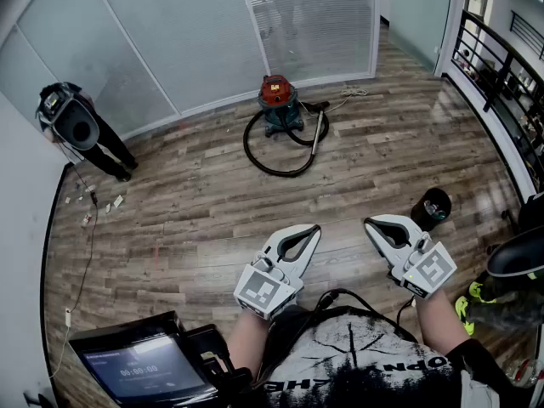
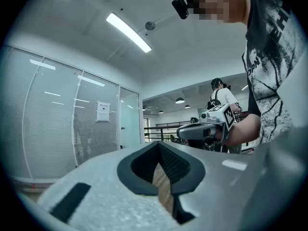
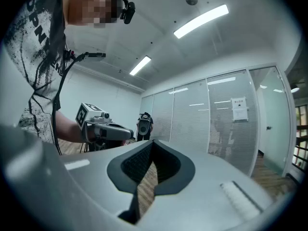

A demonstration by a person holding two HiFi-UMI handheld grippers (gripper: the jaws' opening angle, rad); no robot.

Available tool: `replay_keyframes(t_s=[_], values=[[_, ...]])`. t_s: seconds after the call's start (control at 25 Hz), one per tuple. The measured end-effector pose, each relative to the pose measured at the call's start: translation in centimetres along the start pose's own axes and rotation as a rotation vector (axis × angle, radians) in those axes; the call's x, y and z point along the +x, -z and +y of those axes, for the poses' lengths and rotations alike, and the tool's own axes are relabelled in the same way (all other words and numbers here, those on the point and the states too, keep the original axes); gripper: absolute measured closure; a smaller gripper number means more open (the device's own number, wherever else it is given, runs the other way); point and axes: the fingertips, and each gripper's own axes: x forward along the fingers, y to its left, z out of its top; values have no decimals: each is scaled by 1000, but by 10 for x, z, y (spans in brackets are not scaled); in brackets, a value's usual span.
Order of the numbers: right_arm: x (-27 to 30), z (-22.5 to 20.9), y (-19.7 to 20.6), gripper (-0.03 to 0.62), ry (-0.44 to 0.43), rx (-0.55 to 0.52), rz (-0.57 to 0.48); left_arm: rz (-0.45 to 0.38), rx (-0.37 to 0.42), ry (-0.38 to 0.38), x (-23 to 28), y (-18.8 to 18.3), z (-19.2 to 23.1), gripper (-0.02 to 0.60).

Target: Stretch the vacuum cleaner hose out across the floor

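Both tongs, left gripper (image 1: pixel 309 230) and right gripper (image 1: pixel 375 224), are pressed together on nothing and held level over the wood-plank floor (image 1: pixel 195 219). The black hose (image 1: pixel 285 175) lies in a loose loop in front of the red-topped canister vacuum (image 1: pixel 279 100), by the floor's far edge under the glass partition and well apart from me. I'd walk up, open one tong, clamp the rigid grey wand (image 1: pixel 318 134) rather than the soft hose, and pull straight and slowly so the canister doesn't tip.
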Motion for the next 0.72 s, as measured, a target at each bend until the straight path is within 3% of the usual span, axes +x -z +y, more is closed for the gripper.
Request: replay_keyframes(t_s=[0.24,0.72], values=[[-4,-7,-1,589,-1,10,-8,37,-51,9,10,5,-6,581],[6,-8,11,588,-30,90,-9,67,-56,18,20,14,-8,581]])
